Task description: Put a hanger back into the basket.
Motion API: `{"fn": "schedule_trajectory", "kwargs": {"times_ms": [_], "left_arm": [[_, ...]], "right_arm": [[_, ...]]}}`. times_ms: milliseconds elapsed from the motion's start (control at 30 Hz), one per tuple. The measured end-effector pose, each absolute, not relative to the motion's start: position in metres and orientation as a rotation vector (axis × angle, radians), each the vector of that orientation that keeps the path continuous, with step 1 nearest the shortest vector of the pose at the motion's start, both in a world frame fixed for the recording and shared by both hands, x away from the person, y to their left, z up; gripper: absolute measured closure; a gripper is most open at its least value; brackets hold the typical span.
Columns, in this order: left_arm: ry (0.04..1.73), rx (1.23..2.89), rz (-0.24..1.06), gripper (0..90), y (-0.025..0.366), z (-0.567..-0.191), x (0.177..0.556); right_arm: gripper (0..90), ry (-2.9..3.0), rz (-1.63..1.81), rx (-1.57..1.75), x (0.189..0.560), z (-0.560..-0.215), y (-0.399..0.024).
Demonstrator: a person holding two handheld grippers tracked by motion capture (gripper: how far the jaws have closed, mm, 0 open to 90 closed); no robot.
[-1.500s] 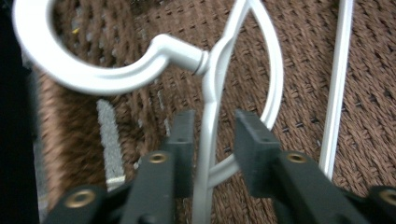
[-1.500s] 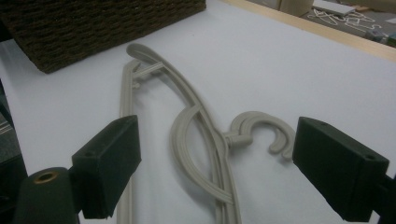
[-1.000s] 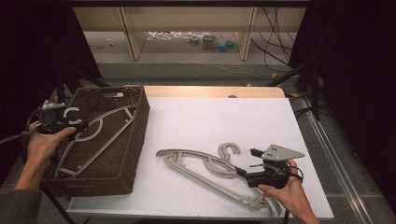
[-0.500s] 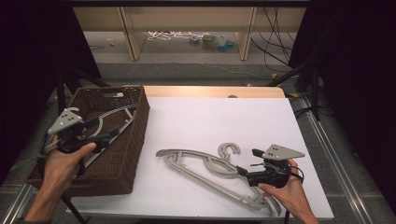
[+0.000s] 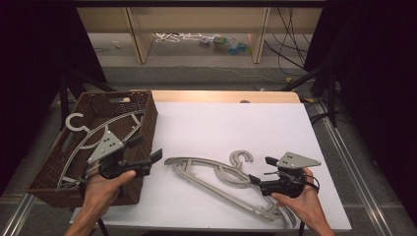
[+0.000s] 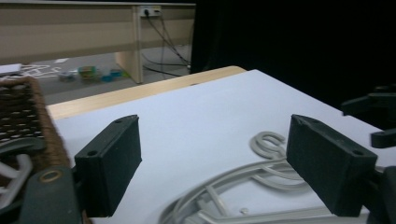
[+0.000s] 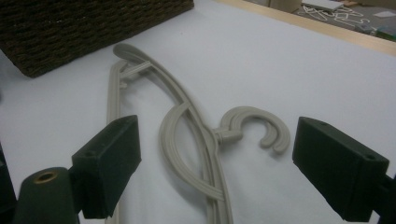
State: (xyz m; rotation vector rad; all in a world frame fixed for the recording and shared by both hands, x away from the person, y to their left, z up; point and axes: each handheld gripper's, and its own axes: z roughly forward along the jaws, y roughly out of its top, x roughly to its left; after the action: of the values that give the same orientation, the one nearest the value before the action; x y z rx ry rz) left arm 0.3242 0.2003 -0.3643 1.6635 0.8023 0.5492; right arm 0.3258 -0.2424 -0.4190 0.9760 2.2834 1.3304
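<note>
— Where's the hanger they're after?

— The grey hanger (image 5: 216,179) lies flat on the white tabletop (image 5: 236,128), lower middle of the high view, hook pointing toward the upper right. Another hanger (image 5: 93,135) already sits in the wicker basket (image 5: 147,115) at the left edge.

— And the tongs?

— The left tongs (image 5: 147,155) hang just past the basket's near corner, jaws spread wide, having just been opening, with nothing between them. In the left gripper view the hanger (image 6: 243,186) lies low between the two black jaws but farther off, untouched. The right tongs (image 5: 260,172) hover beside the hook at the lower right, released too; the right gripper view shows the hanger (image 7: 196,140) running up the middle of the frame, clear of both jaws.

— How do you reckon it handles?

— Looks like moulded plastic: light, stiff, a bit slick. It's long, so held by one end I'd expect it to swing and twist. The ribbed arms look like they give the pads something flat to bite on. I'd take one arm near the hook, or a shoulder with each of the tongs, and keep off the curved hook itself, where the pads could slide.
</note>
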Motion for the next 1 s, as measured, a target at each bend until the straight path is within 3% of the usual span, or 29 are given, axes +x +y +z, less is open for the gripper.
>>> {"fn": "schedule_trajectory", "kwargs": {"times_ms": [333, 1000], "left_arm": [[0.768, 1.614, 0.466, 15.9, 0.181, -0.393, 0.309], [0.737, 1.662, 0.530, 15.8, 0.176, -0.432, 0.293]], "right_arm": [[16.2, 2.277, 1.341, 0.959, 0.325, -0.422, -0.243], [16.5, 2.297, 1.339, 0.954, 0.323, -0.423, -0.241]]}}
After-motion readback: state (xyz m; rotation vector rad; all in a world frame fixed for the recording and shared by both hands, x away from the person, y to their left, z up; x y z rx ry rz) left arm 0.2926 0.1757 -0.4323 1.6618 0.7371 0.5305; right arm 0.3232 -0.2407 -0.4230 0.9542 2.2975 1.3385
